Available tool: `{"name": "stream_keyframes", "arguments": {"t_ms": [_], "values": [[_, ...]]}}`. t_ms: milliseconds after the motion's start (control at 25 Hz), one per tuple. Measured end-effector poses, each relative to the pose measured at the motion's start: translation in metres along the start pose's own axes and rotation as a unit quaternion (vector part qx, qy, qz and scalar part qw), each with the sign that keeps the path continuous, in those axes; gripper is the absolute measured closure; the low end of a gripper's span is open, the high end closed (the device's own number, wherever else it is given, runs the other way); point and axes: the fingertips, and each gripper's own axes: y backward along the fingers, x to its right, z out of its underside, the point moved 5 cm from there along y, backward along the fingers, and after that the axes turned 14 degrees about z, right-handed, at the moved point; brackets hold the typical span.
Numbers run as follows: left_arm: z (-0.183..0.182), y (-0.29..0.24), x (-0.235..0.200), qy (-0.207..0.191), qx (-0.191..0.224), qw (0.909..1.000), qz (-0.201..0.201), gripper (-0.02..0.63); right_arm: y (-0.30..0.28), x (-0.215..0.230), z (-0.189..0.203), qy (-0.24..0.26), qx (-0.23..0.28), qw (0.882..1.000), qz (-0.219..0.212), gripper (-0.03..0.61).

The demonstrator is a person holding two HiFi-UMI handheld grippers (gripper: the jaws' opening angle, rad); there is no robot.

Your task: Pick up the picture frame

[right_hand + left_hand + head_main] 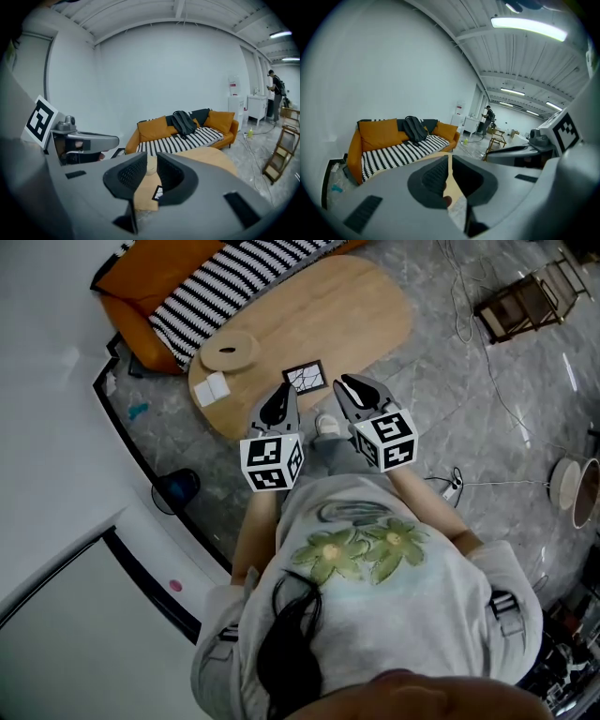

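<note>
The picture frame [306,377], black-edged with a pale cracked pattern, lies flat near the front edge of the oval wooden table [361,310]. Both grippers hover side by side just short of that edge, above the floor. My left gripper [284,392] is to the frame's left and nearer me, jaws shut with nothing between them [450,161]. My right gripper [349,382] is to the frame's right, jaws apart and empty [152,161]. In the right gripper view the picture frame [158,192] shows low in the gap between the jaws.
A round wooden disc [229,352] and a white card [214,388] lie on the table's left end. An orange sofa [141,292] with a striped cushion [225,282] stands beyond. A wooden rack [520,301] and cables [487,371] occupy the floor at right. A person [487,119] stands far off.
</note>
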Motion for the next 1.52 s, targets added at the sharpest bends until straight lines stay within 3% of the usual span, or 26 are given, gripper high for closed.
{"name": "stream_keyframes", "arguments": {"t_ms": [200,440,720,1160,1520], "values": [[0.003,-0.021,-0.011,0.025,-0.012,0.9996,-0.007,0.524,-0.026,0.01,0.001,0.013,-0.026,0.999,-0.025,0.456],[0.013,-0.044,-0.028,0.034,-0.04,0.9985,-0.017,0.47,-0.052,0.021,0.006,0.029,-0.049,0.997,-0.043,0.446],[0.034,-0.052,-0.05,0.059,-0.067,0.9958,-0.021,0.465,-0.079,0.028,0.021,0.037,-0.079,0.995,-0.052,0.439],[0.069,-0.079,-0.088,0.086,-0.099,0.9912,-0.023,0.458,-0.123,0.04,0.055,0.012,-0.123,0.992,-0.032,0.436],[0.114,-0.103,-0.11,0.111,-0.118,0.9863,-0.033,0.448,-0.16,0.044,0.089,0.016,-0.143,0.989,-0.034,0.433]]}}
